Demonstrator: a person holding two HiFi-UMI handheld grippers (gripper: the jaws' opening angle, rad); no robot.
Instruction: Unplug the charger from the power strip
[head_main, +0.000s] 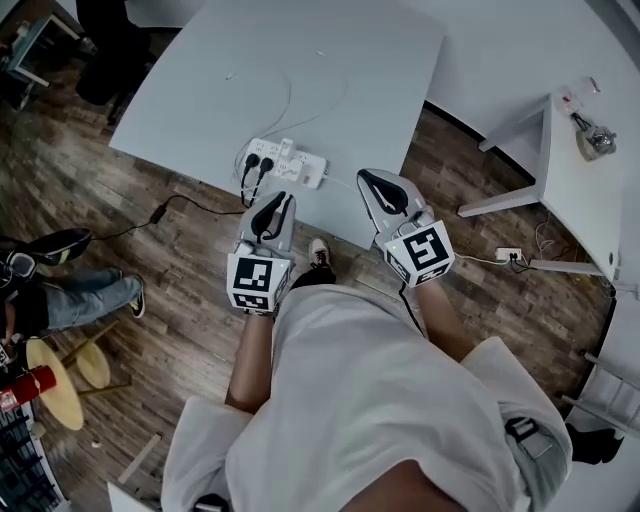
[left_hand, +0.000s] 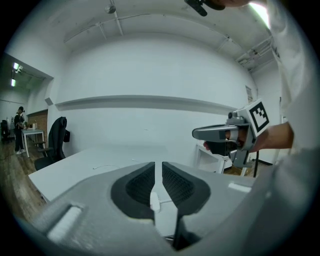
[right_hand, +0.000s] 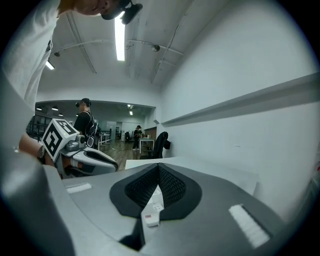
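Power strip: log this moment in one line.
power strip: on table, plugs seated | left gripper: ajar, empty | right gripper: shut, empty

I'm in an open-plan office: long white desks (head_main: 300, 60) on a wood floor (head_main: 120, 220), a black swivel chair (left_hand: 56, 137), more desks and people (right_hand: 85, 117) down the room, strip lights (right_hand: 120, 37) and bare pipes (right_hand: 172, 42) overhead

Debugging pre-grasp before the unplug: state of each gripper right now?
Left gripper: open by a narrow slit, nothing between the jaws.
Right gripper: closed, tips together, holding nothing.
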